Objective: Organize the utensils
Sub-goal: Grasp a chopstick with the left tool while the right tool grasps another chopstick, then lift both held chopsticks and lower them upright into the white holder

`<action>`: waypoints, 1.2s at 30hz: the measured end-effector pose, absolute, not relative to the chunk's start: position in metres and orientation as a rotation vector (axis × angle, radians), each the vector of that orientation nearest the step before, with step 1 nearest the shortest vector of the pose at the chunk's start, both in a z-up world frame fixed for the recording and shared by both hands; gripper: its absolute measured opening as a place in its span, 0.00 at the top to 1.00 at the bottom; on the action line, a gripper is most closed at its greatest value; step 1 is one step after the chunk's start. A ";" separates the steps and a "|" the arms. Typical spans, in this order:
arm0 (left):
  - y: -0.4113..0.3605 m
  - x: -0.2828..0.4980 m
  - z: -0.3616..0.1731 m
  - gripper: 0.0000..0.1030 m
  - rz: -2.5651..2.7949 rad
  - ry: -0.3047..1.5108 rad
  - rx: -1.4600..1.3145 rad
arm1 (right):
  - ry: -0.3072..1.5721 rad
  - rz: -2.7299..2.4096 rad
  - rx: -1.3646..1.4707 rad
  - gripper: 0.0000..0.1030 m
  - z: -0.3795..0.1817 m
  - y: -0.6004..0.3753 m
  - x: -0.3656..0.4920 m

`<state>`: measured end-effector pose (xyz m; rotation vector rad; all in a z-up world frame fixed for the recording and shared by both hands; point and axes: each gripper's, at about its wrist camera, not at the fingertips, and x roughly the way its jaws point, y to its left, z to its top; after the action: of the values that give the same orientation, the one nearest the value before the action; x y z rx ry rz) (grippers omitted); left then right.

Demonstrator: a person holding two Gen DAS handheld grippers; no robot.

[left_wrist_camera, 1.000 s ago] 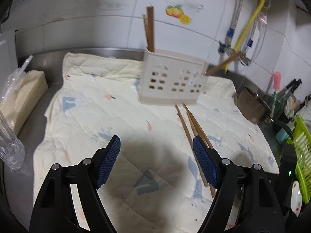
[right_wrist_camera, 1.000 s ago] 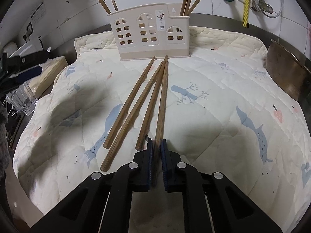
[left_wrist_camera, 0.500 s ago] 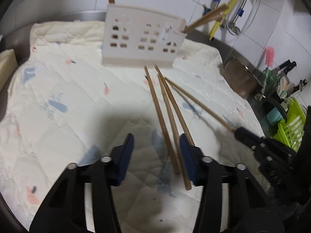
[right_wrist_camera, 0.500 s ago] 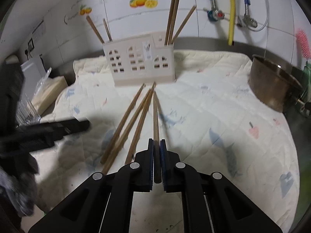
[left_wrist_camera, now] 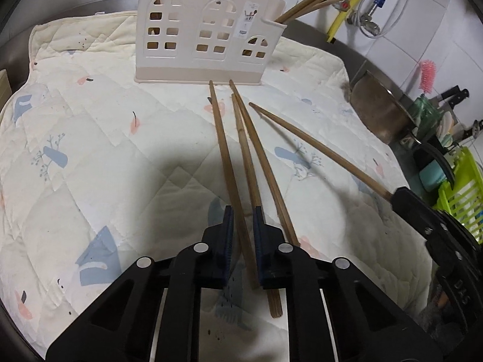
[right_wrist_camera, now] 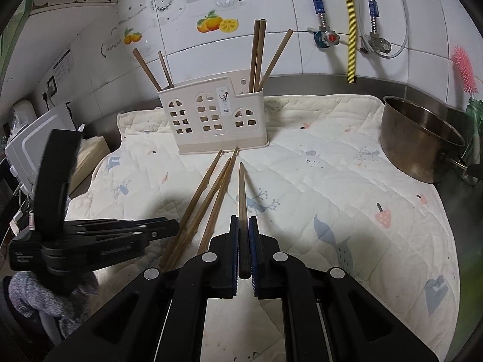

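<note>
A cream utensil holder (left_wrist_camera: pixel 205 33) (right_wrist_camera: pixel 211 114) stands at the back of a quilted mat, with several chopsticks upright in it. Three wooden chopsticks (left_wrist_camera: pixel 238 163) (right_wrist_camera: pixel 208 199) lie on the mat in front of it. My left gripper (left_wrist_camera: pixel 243 220) straddles two of them low over the mat, its jaws narrowed but with a gap still showing. My right gripper (right_wrist_camera: pixel 243 226) is shut on one chopstick (right_wrist_camera: pixel 241 193) and holds it above the mat, tip toward the holder. That chopstick also shows in the left wrist view (left_wrist_camera: pixel 317 147).
A metal pot (right_wrist_camera: pixel 419 138) sits at the mat's right edge. A green dish rack (left_wrist_camera: pixel 462 193) and knives (left_wrist_camera: pixel 452 96) stand beyond it. A white appliance (right_wrist_camera: pixel 36 132) and a tan box (right_wrist_camera: pixel 90 154) are at the left. Pipes and a yellow hose (right_wrist_camera: pixel 350 24) run down the tiled wall.
My right gripper lifted its chopstick off the mat. My left gripper moved right and down over the lying chopsticks and narrowed its jaws around two of them.
</note>
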<state>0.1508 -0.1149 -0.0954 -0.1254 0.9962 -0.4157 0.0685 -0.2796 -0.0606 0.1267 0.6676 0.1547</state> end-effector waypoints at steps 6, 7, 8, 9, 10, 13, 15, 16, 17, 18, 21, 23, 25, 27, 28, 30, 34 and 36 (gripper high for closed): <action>-0.117 0.156 -0.103 0.88 -0.400 1.028 -0.131 | 0.659 0.158 0.134 0.94 -0.058 -0.282 0.067; -0.117 0.156 -0.104 0.88 -0.397 1.032 -0.131 | 0.658 0.158 0.134 0.94 -0.058 -0.283 0.066; -0.118 0.157 -0.104 0.88 -0.393 1.037 -0.133 | 0.658 0.158 0.135 0.94 -0.058 -0.283 0.067; -0.119 0.158 -0.104 0.88 -0.388 1.039 -0.133 | 0.658 0.159 0.137 0.94 -0.058 -0.283 0.066; -0.119 0.159 -0.105 0.88 -0.386 1.040 -0.130 | 0.658 0.159 0.138 0.94 -0.058 -0.283 0.066; -0.122 0.161 -0.106 0.88 -0.376 1.038 -0.113 | 0.657 0.159 0.140 0.94 -0.058 -0.283 0.066; -0.124 0.162 -0.105 0.91 -0.370 1.036 -0.098 | 0.655 0.158 0.138 0.94 -0.058 -0.283 0.066; -0.125 0.162 -0.104 0.92 -0.368 1.034 -0.087 | 0.652 0.158 0.138 0.94 -0.057 -0.284 0.065; -0.125 0.162 -0.104 0.92 -0.369 1.032 -0.081 | 0.649 0.157 0.137 0.94 -0.056 -0.284 0.065; -0.125 0.161 -0.102 0.92 -0.368 1.029 -0.075 | 0.643 0.156 0.136 0.94 -0.054 -0.284 0.065; -0.119 0.161 -0.095 0.93 -0.366 1.010 -0.076 | 0.626 0.155 0.125 0.94 -0.048 -0.284 0.065; -0.113 0.159 -0.087 0.93 -0.366 0.989 -0.080 | 0.611 0.155 0.111 0.94 -0.042 -0.282 0.065; -0.106 0.158 -0.073 0.94 -0.370 0.955 -0.080 | 0.597 0.155 0.095 0.94 -0.036 -0.281 0.067; -0.101 0.155 -0.060 0.94 -0.374 0.920 -0.073 | 0.587 0.158 0.083 0.94 -0.030 -0.280 0.070; -0.098 0.153 -0.051 0.95 -0.376 0.894 -0.066 | 0.579 0.160 0.074 0.94 -0.026 -0.279 0.072; -0.094 0.151 -0.036 0.95 -0.384 0.850 -0.057 | 0.569 0.164 0.061 0.94 -0.020 -0.278 0.076; -0.089 0.151 -0.008 0.95 -0.405 0.768 -0.037 | 0.548 0.180 0.035 0.94 -0.004 -0.276 0.087; -0.087 0.152 0.001 0.95 -0.413 0.742 -0.028 | 0.543 0.186 0.022 0.94 0.002 -0.276 0.092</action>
<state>0.1525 -0.0873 0.0007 -0.0280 0.7423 -0.4127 0.0923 -0.2760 0.0025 0.0220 0.5432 0.1862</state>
